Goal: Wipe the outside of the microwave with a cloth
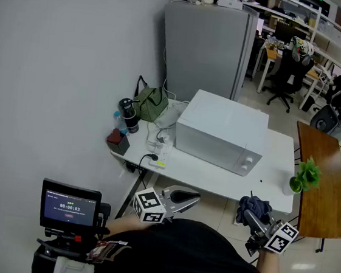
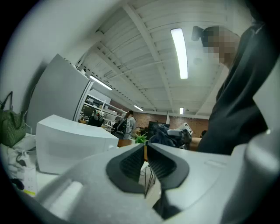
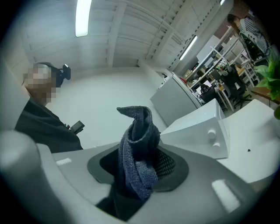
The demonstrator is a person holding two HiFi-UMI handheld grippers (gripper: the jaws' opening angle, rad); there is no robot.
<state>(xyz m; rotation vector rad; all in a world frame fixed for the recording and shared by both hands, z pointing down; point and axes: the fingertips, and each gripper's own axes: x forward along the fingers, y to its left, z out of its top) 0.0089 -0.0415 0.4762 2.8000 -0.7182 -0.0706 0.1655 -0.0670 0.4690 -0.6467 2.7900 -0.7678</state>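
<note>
The box-shaped microwave (image 1: 220,131) is white, and so is the flat worktop (image 1: 276,168). The dark blue knitted cloth (image 3: 136,151) shows a fine ribbed weave. The left gripper (image 2: 145,152) and right gripper (image 3: 140,162) are light grey with black ridged fingers (image 2: 130,163) and black-and-white square-marker cubes (image 1: 150,206). The soft fabric bag (image 1: 153,103) is green; the tall metal cabinet (image 1: 206,51), grey.

Office w/ break corner: swivel chair (image 1: 285,75) & shelving (image 1: 330,25) at back, fridge (image 1: 208,45), microwave (image 1: 220,132) on white table (image 1: 277,169).
</note>
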